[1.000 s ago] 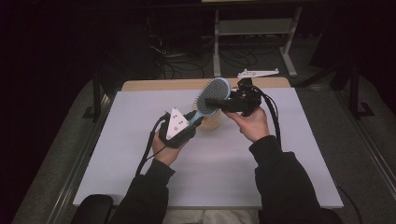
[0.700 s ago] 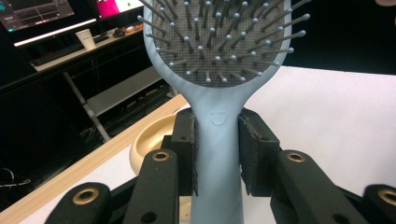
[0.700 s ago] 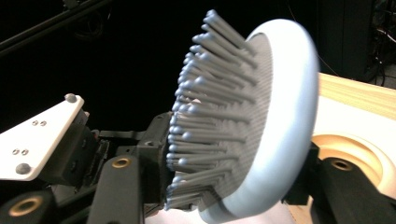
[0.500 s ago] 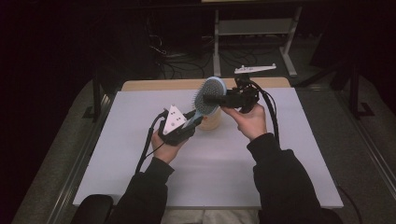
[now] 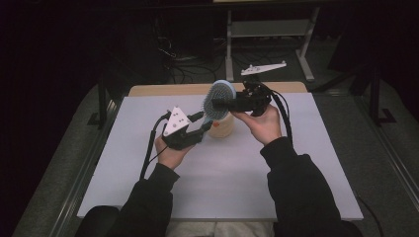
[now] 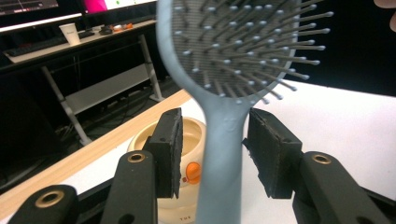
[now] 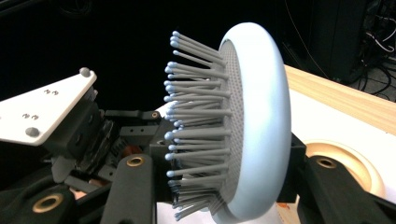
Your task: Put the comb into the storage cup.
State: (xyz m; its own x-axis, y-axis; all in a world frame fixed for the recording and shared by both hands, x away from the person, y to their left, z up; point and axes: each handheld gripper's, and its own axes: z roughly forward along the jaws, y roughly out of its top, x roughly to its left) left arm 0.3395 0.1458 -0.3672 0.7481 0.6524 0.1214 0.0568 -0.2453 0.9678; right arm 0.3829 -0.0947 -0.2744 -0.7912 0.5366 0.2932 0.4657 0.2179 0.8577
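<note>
A light blue hairbrush (image 5: 219, 98) is held up over the white table (image 5: 247, 177), bristles toward the person. My right gripper (image 5: 223, 102) comes in from the right and is shut on the brush head (image 7: 254, 126); its jaws have just been closing on it. My left gripper (image 5: 205, 129) sits lower left with the handle (image 6: 222, 154) between its jaws. Those jaws have just been opening: the left pad (image 6: 169, 149) stands clear of the handle and the right pad (image 6: 268, 149) is at most grazing it. A cream round container (image 5: 221, 127) stands on the table under the brush.
The table's wooden far edge (image 5: 163, 90) runs behind the container. Beyond it stand a metal shelf frame (image 5: 269, 29) and cables on the floor. A desk with a paper cup (image 6: 71, 32) shows far off in the left gripper view.
The right gripper's jaws have come together on the brush head. The left gripper's jaws have spread off the handle. Both hands stay in about the same place.
</note>
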